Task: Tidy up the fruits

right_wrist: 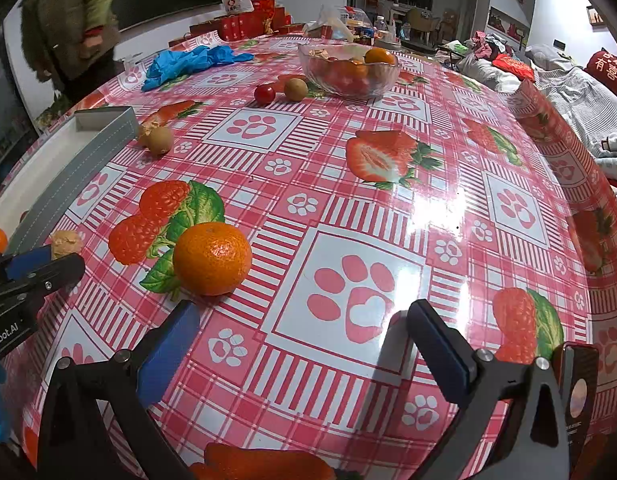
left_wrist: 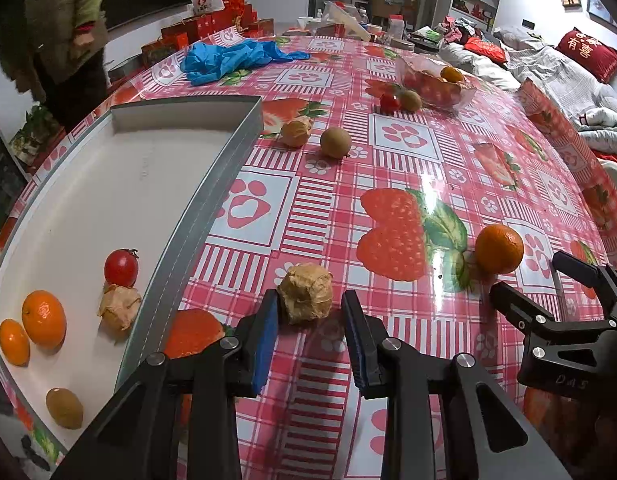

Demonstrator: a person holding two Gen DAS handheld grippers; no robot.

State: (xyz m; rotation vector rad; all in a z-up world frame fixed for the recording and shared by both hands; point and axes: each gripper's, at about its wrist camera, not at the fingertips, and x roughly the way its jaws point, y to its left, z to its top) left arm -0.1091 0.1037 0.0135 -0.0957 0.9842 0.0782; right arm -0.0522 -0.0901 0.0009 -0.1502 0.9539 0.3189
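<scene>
A papery tan husked fruit (left_wrist: 305,298) lies on the strawberry-print tablecloth between the blue pads of my left gripper (left_wrist: 308,300), which is shut on it. Left of it stands a white tray (left_wrist: 212,200) with a grey rim. It holds a cherry tomato (left_wrist: 121,267), two mandarins (left_wrist: 43,318), another husked fruit (left_wrist: 119,307) and a brown fruit (left_wrist: 64,402). My right gripper (right_wrist: 302,308) hovers open over the cloth with nothing between its fingers. A loose mandarin (right_wrist: 211,258) sits just ahead of its left finger.
More fruit lies farther back: a husked fruit (left_wrist: 295,132), a brown fruit (left_wrist: 335,142) and a cherry tomato (right_wrist: 265,94). A glass bowl (right_wrist: 382,80) of fruit stands at the back. Blue gloves (left_wrist: 232,60) lie far left. A person (left_wrist: 64,20) stands beyond the table.
</scene>
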